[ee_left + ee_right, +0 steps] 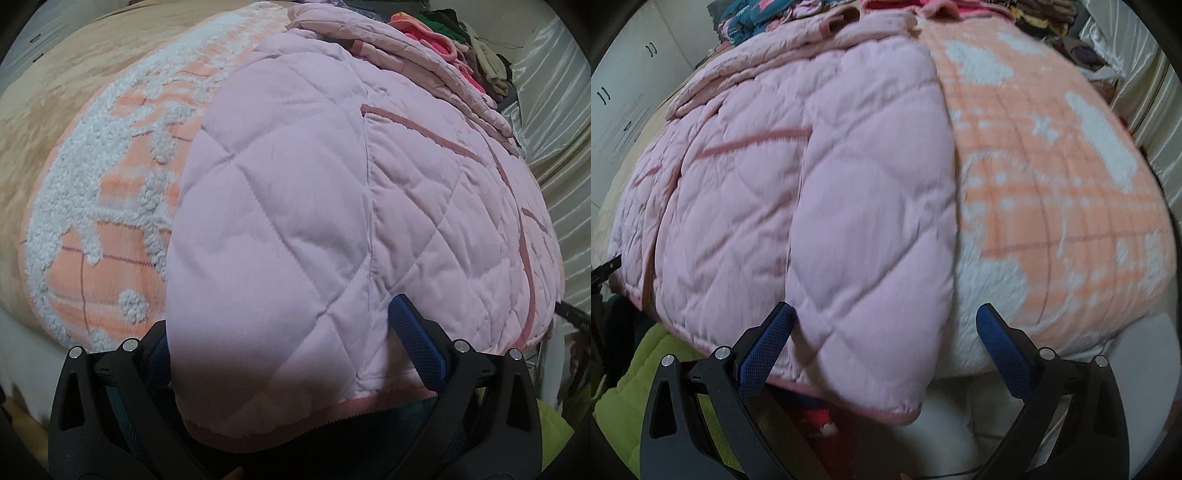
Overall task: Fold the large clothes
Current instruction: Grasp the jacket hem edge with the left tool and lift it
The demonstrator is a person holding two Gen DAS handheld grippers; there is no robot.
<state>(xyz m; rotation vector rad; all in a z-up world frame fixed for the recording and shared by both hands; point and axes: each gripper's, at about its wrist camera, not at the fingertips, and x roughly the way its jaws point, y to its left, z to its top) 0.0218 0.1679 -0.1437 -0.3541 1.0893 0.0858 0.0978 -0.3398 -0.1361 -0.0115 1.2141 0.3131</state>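
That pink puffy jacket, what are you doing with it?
A person is folding the pink quilted jacket, which is spread on an orange-and-white fleece blanket. They hold tongs in each hand. The left tongs are open around the jacket's near hem, and the right tongs are open around its other near corner. Neither has pinched the fabric yet. More clothes are piled at the far end.

Both wrist views close over jacket (295, 221)
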